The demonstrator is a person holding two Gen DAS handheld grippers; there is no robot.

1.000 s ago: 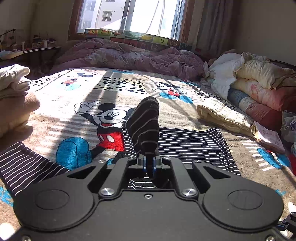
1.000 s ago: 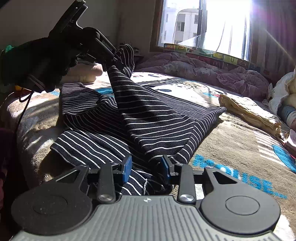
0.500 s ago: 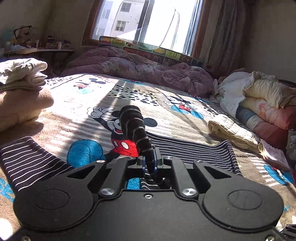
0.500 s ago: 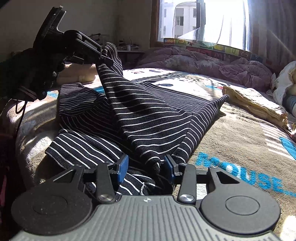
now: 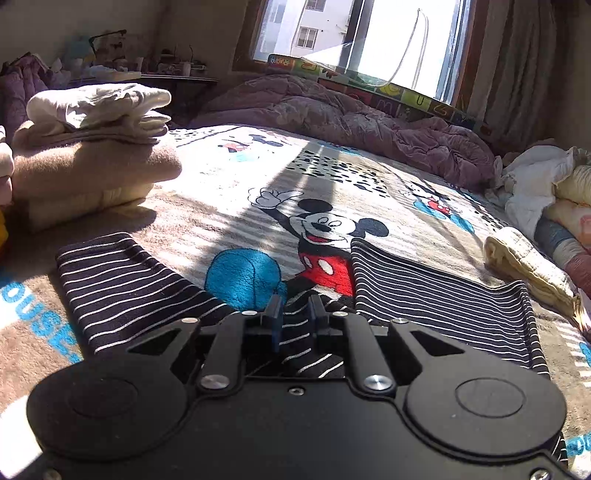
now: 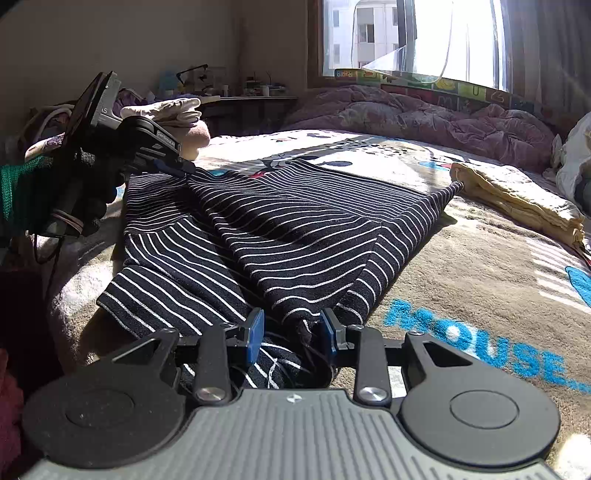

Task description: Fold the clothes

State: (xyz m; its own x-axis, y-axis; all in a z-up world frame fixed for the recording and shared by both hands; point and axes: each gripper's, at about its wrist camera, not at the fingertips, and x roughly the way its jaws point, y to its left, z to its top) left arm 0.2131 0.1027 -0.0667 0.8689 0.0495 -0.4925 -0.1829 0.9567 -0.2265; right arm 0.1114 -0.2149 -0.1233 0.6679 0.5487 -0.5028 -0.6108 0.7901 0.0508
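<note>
open blanket (image 5: 229,206) lies between the folded stack (image 5: 92,155) and yellow cloth (image 5: 524,269).

Left gripper (image 5: 294,314): matte black body w/ two round caps, silver screws, blue pads (image 5: 275,321). Right gripper (image 6: 291,334): black arms, ribbed grey top plate, blue pads, silver screws. Black glove (image 6: 85,184), green cuff (image 6: 14,192), thin black cable hanging.

Domestic bedroom. A bed (image 5: 207,221) covered by a cartoon-mouse blanket (image 5: 325,236) fills the frame centre. A crumpled purple quilt (image 5: 351,122) lies along the far edge under a sunlit window (image 5: 369,33) with curtains (image 5: 517,66), upper right. Folded laundry (image 5: 96,147) is stacked at left; a cluttered desk (image 5: 173,75) stands upper left.
</note>
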